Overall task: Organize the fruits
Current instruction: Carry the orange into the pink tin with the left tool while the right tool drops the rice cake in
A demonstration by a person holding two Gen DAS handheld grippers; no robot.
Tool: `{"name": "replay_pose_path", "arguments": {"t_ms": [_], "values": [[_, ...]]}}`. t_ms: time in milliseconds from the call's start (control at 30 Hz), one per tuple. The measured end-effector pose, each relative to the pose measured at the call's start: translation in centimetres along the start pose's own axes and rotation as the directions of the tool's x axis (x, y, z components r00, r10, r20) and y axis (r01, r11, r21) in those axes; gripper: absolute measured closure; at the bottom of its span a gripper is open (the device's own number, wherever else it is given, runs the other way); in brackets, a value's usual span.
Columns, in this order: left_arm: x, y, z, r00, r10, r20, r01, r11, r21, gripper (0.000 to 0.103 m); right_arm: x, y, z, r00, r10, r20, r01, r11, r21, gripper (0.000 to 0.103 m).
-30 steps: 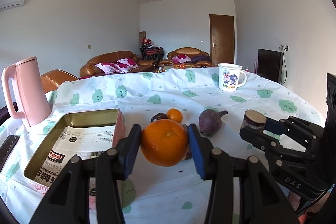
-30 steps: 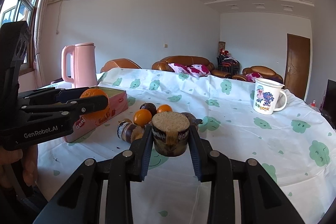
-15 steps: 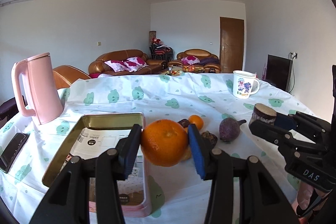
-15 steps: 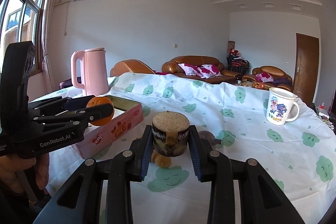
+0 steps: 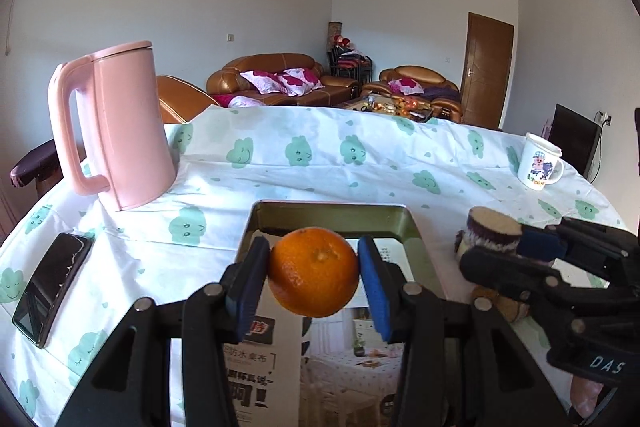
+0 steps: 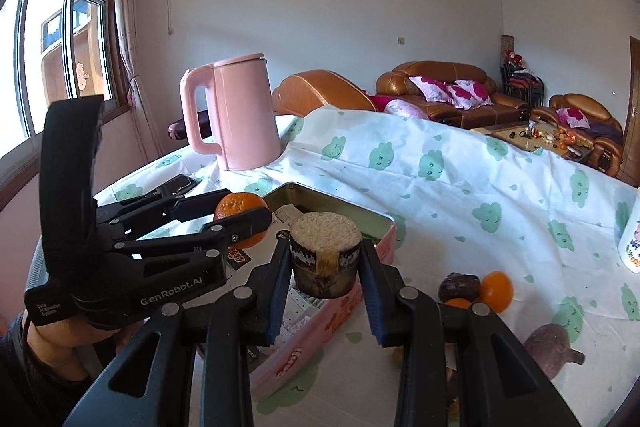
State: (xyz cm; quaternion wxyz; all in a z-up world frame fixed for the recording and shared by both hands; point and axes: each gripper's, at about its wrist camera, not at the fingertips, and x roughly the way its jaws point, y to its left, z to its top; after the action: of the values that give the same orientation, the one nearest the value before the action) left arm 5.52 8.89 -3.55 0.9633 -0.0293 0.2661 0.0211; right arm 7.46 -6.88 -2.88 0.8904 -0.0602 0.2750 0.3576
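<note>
My left gripper [image 5: 314, 277] is shut on a large orange [image 5: 314, 273] and holds it above the open tin box [image 5: 332, 213], which is lined with printed paper. My right gripper [image 6: 325, 267] is shut on a short piece of sugarcane [image 6: 325, 259] with a pale cut top, just over the tin's near wall [image 6: 360, 219]. The left gripper [image 6: 236, 215] with its orange [image 6: 240, 205] shows in the right wrist view, and the right gripper [image 5: 496, 247] with the sugarcane piece [image 5: 494, 229] in the left wrist view. On the cloth right of the tin lie a small orange [image 6: 496, 291], a dark round fruit [image 6: 460, 287] and a purple fruit [image 6: 550, 349].
A pink kettle [image 5: 116, 131] stands behind the tin at the left. A black phone [image 5: 52, 287] lies near the table's left edge. A white cartoon mug [image 5: 540, 167] stands at the far right. A hand [image 6: 60, 339] holds the left gripper. Sofas fill the room behind.
Both grippers have swung left with their loads, from over the loose fruits to over the tin box. The kettle and phone have come into closer view; the fruits now lie off to the right.
</note>
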Motion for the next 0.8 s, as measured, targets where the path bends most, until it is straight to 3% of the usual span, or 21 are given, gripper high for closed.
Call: {"name": "replay_pose_path", "arguments": {"t_ms": [400,667,800], "values": [[1.9,1.1,-0.9,0.996,0.030,-0.084,-0.029,0.999,0.018,0.056,4.7,1.3,-0.8,0.993,0.027,-0.112,-0.028,1.000,-0.008,0.067],[2.1,1.1,-1.0,0.994,0.049,-0.098,-0.047,0.999,0.022,0.055,4.8,1.1,-0.7,0.993,0.030,-0.118,-0.030,1.000,0.005,0.067],[1.7,1.0,-0.8,0.995,0.064,-0.074,-0.062,0.998,0.032,0.054,4.2,0.8,-0.6,0.995,0.033,-0.094,-0.031,0.999,0.020,0.054]]}}
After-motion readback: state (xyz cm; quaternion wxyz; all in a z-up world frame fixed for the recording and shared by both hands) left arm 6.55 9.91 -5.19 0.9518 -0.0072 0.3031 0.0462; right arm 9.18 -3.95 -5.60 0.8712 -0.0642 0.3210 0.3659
